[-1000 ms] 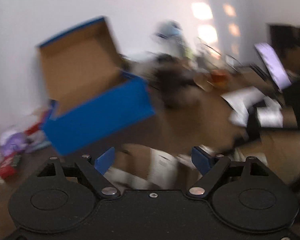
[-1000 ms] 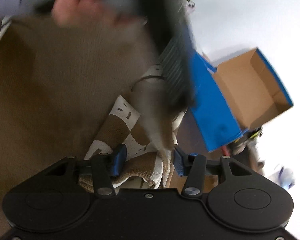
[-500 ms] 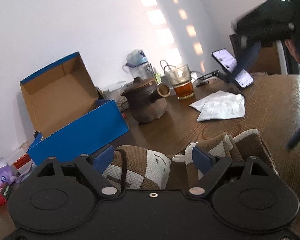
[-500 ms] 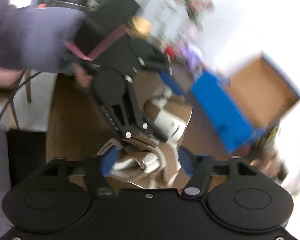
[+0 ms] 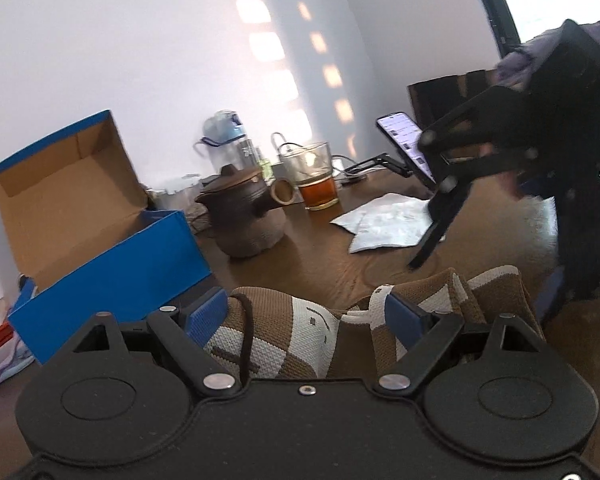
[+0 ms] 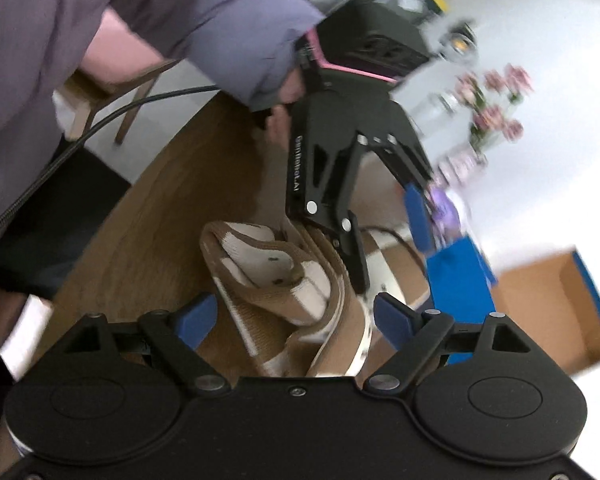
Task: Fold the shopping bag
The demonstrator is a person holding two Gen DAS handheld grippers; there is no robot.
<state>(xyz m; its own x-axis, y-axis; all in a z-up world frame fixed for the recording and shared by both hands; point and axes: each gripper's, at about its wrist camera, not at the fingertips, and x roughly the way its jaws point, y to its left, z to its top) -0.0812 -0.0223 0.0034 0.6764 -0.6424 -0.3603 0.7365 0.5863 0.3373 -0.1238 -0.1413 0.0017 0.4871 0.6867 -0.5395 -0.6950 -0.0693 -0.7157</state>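
A plain white wall point(image 5: 132, 40) stands behind a dark brown wooden table point(image 5: 320, 256) whose grain shows. Two slanting columns of warm light patches point(image 5: 264, 46) fall on the wall. At the upper right a dark curved frame point(image 5: 496, 12) edges a bright window. A dark piece of furniture point(image 5: 440, 100) stands at the table's far end. In the right wrist view a wooden chair point(image 6: 112, 92) stands on pale floor beside the table, and blurred pink flowers point(image 6: 496, 112) show against the white wall
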